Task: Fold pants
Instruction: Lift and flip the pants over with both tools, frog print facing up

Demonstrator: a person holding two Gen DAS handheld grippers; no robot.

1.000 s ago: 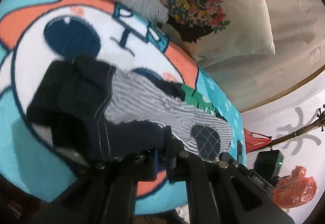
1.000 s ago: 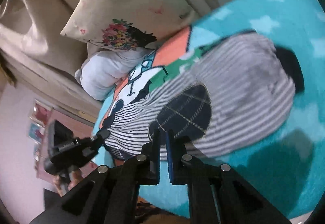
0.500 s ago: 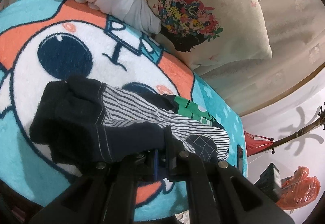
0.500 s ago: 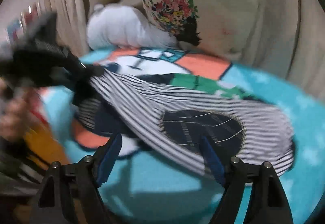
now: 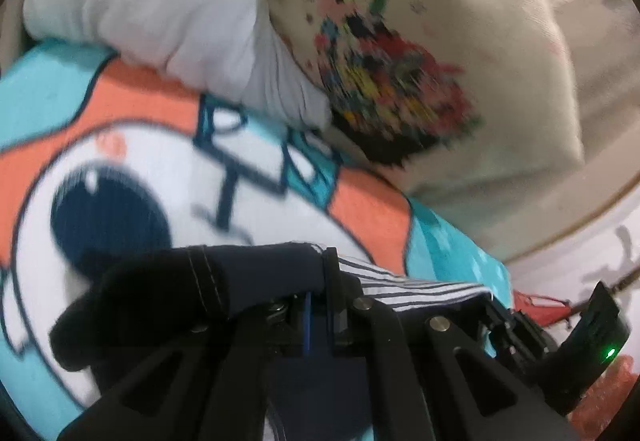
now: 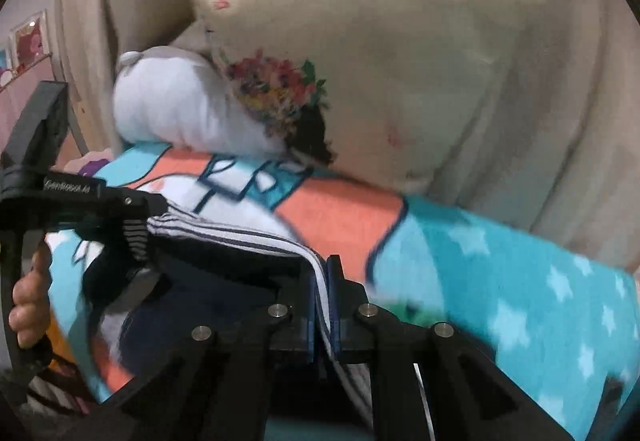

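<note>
Right wrist view: right gripper [image 6: 324,297] pinches the striped navy cotton pants [image 6: 240,237] at centre frame. Left gripper [image 5: 318,305] clamps their dark waistband, stretching the fabric taut, likely for a fold.

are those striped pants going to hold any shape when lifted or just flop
Probably flop: the striped pants sag in a soft band between the right gripper and the left gripper, both shut on cloth. They look thin and light, bunching into dark folds beside the left fingers. On the fleecy blanket they should drag rather than slide.
</note>
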